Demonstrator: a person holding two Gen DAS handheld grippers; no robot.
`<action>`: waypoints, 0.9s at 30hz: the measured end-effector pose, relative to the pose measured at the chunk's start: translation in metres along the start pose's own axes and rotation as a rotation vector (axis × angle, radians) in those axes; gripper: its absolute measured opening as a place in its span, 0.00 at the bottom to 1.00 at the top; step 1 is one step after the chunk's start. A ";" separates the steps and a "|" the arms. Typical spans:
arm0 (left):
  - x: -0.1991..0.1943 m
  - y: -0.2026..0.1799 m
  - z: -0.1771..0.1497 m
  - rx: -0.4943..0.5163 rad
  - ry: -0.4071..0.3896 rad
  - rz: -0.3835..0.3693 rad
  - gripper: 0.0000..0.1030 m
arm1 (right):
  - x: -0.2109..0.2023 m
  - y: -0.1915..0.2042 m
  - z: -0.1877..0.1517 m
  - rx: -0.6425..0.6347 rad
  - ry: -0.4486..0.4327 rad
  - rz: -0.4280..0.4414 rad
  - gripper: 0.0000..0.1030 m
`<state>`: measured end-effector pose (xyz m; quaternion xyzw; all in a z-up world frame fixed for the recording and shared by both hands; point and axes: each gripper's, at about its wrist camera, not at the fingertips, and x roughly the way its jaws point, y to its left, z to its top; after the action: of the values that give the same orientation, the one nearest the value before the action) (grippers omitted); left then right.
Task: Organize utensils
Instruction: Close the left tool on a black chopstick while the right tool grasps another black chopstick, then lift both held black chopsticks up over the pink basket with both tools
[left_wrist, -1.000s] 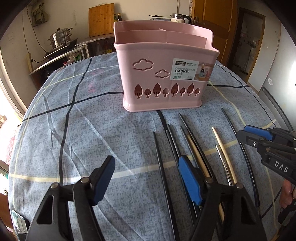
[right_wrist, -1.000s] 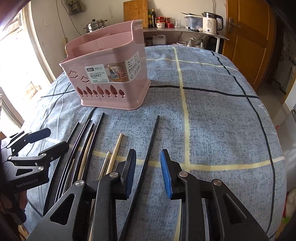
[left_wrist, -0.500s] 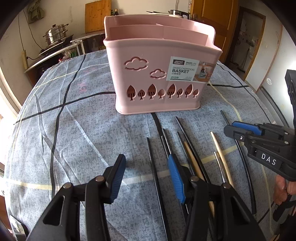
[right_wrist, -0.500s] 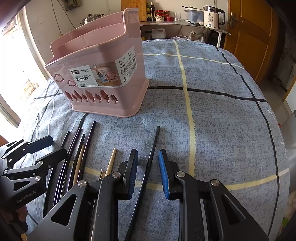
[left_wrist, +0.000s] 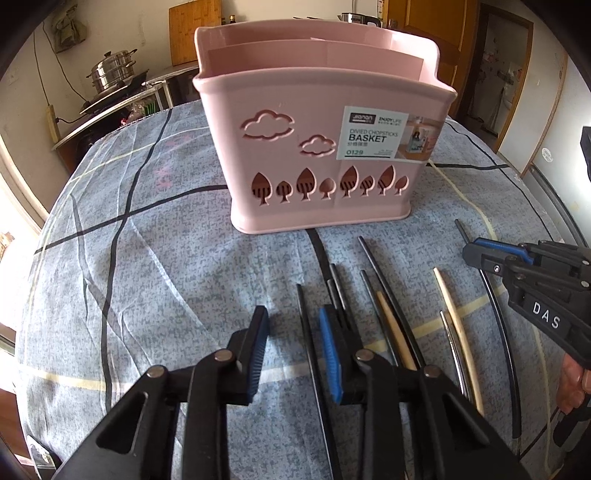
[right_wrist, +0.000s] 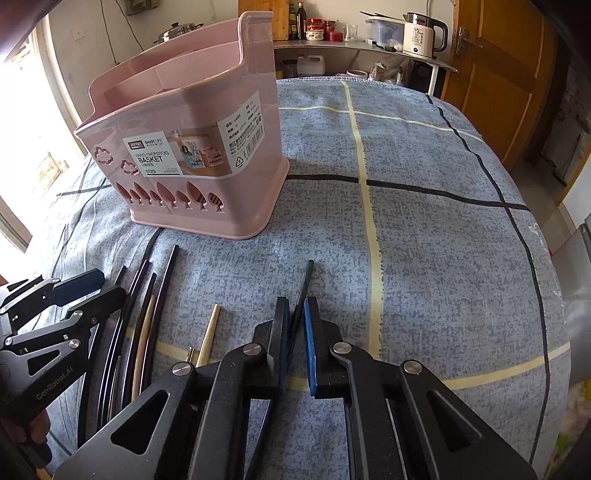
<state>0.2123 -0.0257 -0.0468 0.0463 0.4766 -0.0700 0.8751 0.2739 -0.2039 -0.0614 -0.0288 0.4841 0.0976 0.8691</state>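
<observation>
Chopsticks (left_wrist: 384, 306) lie in a loose fan on the blue checked cloth (right_wrist: 424, 240) just in front of the pink divided basket (left_wrist: 317, 147), most of them black, a few pale wood. One black chopstick (right_wrist: 304, 280) lies apart from the others, off the basket's labelled corner, and the right gripper (right_wrist: 295, 343) straddles it with its jaws narrowed around the shaft; whether the pads already pinch it I cannot tell. The left gripper (left_wrist: 293, 354) hangs over the leftmost black stick (left_wrist: 304, 321) of the fan, jaws partly open and holding nothing. To do this well, I judge the right should close squarely across the shaft, lift it level off the cloth, tip it upright and drop it into one basket compartment, keeping clear of the rim
</observation>
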 end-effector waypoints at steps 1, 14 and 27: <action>0.000 0.000 0.001 0.001 0.003 -0.005 0.16 | 0.000 0.000 0.000 0.000 -0.001 0.001 0.08; -0.033 0.003 0.008 -0.002 -0.041 -0.094 0.06 | -0.033 0.002 0.002 -0.002 -0.065 0.067 0.06; -0.140 0.019 0.024 -0.001 -0.267 -0.158 0.04 | -0.122 -0.001 0.010 -0.011 -0.259 0.132 0.05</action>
<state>0.1603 0.0001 0.0840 -0.0015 0.3580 -0.1440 0.9225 0.2199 -0.2204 0.0472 0.0114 0.3683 0.1600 0.9158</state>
